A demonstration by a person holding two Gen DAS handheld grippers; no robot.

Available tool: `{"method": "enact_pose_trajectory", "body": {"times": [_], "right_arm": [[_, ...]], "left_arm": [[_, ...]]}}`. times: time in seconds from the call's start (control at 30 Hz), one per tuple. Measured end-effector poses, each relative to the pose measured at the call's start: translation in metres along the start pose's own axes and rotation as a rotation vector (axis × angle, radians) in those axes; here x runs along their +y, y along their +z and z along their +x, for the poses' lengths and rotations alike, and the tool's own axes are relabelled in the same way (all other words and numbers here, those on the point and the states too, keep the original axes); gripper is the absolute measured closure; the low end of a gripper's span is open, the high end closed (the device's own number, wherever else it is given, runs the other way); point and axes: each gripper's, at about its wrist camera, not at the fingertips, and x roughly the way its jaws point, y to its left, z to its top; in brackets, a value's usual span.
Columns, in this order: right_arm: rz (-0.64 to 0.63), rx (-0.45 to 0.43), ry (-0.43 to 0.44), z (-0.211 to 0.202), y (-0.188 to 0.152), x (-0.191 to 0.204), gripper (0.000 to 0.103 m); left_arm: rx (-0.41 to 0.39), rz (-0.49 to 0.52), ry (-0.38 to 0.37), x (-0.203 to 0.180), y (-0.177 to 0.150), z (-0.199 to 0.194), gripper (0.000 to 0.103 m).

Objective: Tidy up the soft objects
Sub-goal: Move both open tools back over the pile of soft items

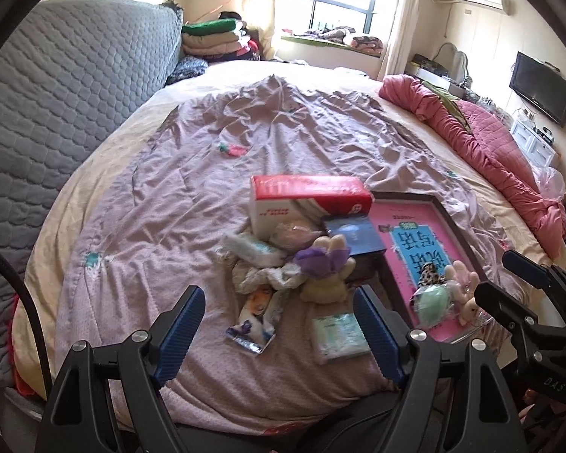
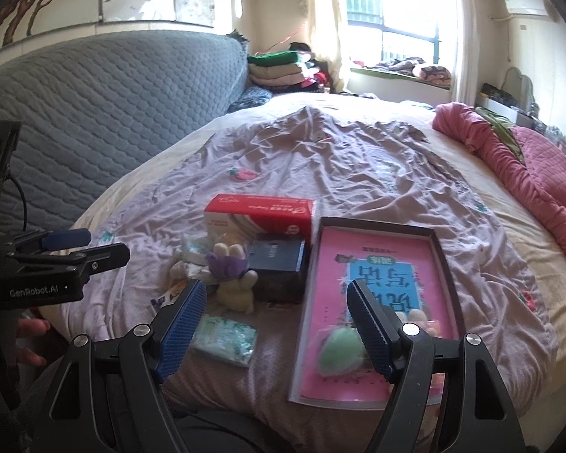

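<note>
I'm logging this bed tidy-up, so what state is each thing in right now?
left hand-held gripper: open, empty, above the bed
right hand-held gripper: open, empty
tray: on the bed, holding a pink book and a green pouch
plush rabbit: on the bedcover, outside the tray
tissue pack: flat on the bedcover, outside the tray
red and white box: closed

Bed (image 1: 192, 173) far half is bare quilt, open passage from the left and from beyond the red-white box (image 1: 305, 200). Near edge is cluttered: red-white box and dark blue box (image 1: 354, 238) block the middle, touching the tray (image 2: 439, 249) wall. Plush rabbit (image 1: 324, 271) and small packets lie just in front. Tissue pack (image 2: 226, 339) sits alone, clear gap around it. Pink duvet (image 1: 483, 139) walls off the right side.
</note>
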Motion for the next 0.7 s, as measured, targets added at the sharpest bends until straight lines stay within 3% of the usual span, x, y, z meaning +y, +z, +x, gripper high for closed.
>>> {"method": "enact_pose_trajectory", "body": {"times": [0.5,0.7], "right_arm": [[-0.217,0.156,0.101,0.063,-0.032,0.051,0.025],[-0.318,0.205,0.084,0.091,-0.047,0.056,0.025]], "left_arm": [[0.128,-0.044,-0.019,0.034,-0.027,0.053,0.023],[0.177,-0.055,-0.016,0.040,-0.037,0.075,0.023]]}}
